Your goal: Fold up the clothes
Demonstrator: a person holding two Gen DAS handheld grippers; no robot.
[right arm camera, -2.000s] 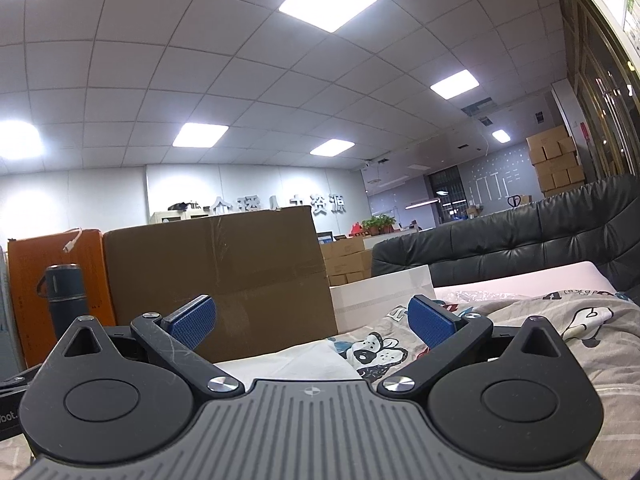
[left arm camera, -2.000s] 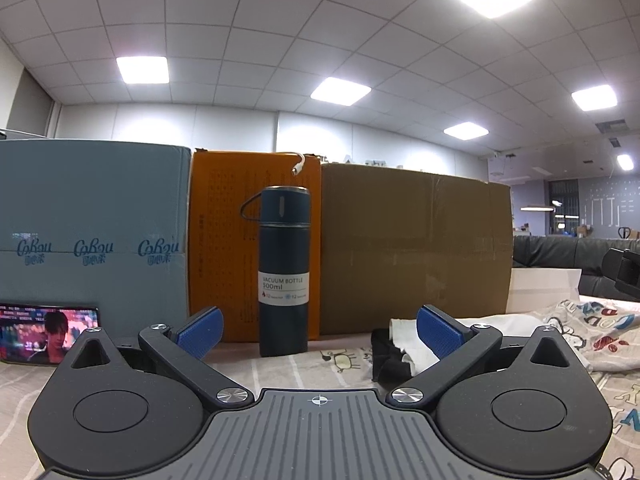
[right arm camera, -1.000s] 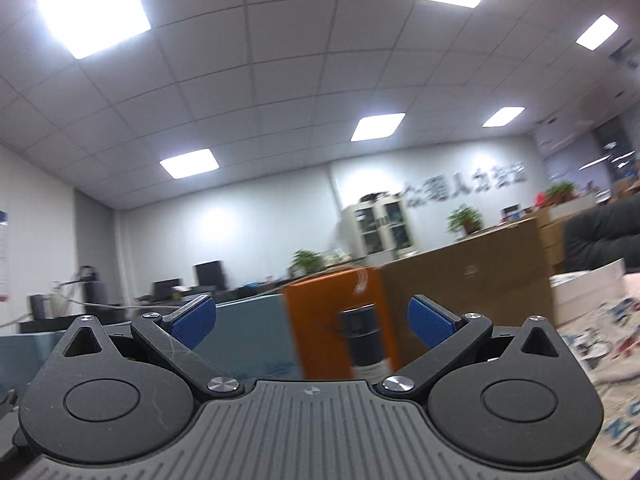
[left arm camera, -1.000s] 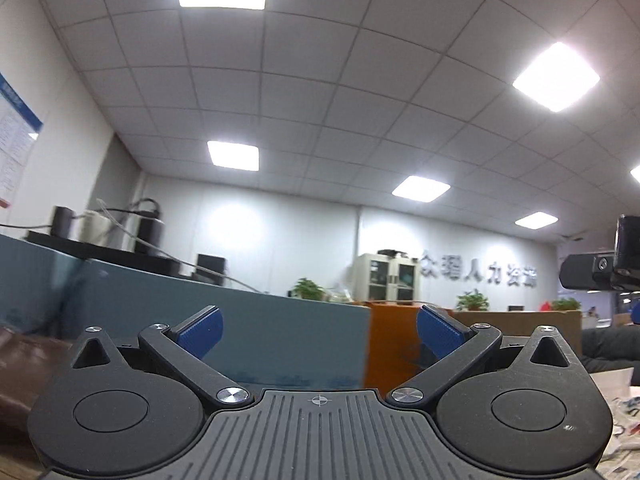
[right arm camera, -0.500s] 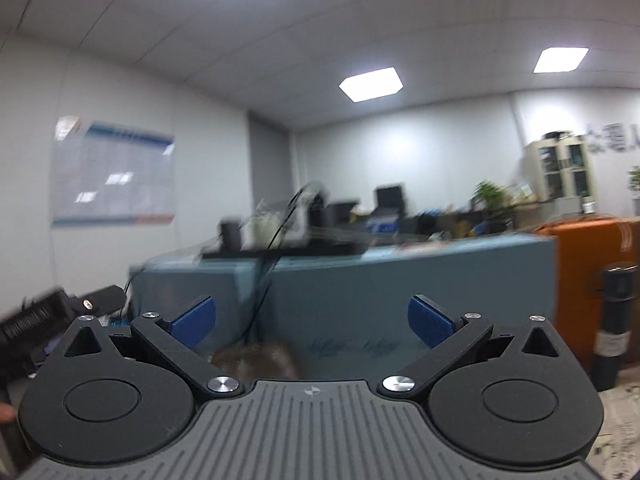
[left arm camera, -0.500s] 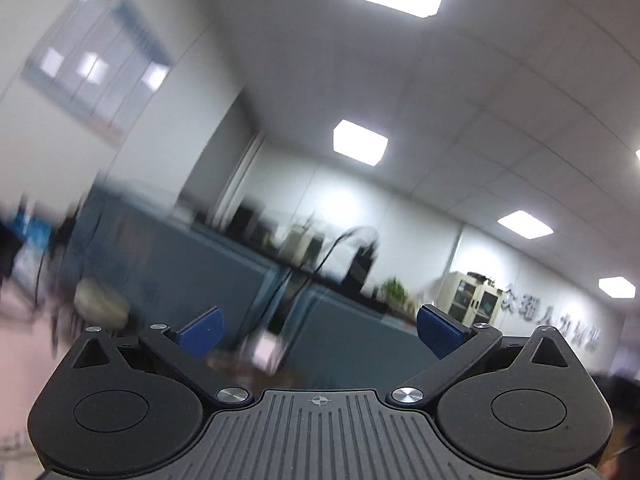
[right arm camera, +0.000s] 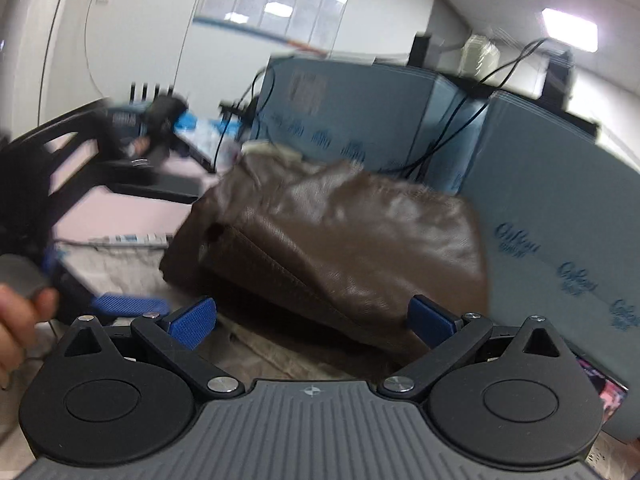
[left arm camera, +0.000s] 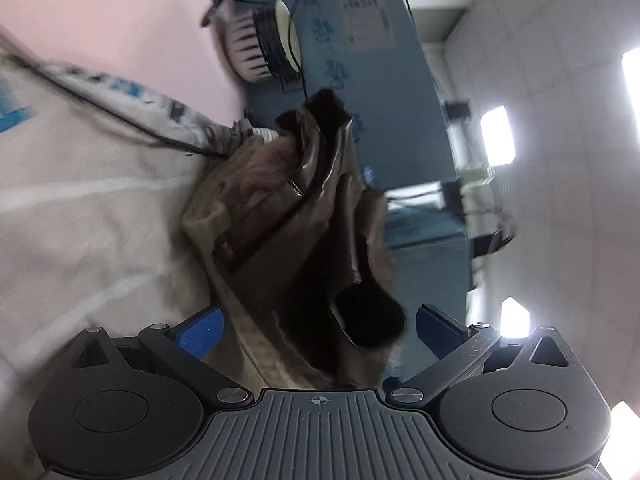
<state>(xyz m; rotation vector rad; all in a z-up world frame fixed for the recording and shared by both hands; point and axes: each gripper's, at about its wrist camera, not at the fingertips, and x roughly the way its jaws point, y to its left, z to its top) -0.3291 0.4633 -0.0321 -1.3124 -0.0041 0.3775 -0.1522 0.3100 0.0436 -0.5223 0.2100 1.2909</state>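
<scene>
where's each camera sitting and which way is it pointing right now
Left wrist: on the left gripper, rolled sideways, aimed at the brown jacket on a pale sheet; own open blue fingers show.
Right wrist: on the right gripper, roughly level, facing the jacket before blue boxes; open fingers and a hand at left show.
Both share the jacket and boxes.

A brown leather jacket (right arm camera: 340, 240) lies crumpled on the printed bedsheet (left arm camera: 80, 208).
</scene>
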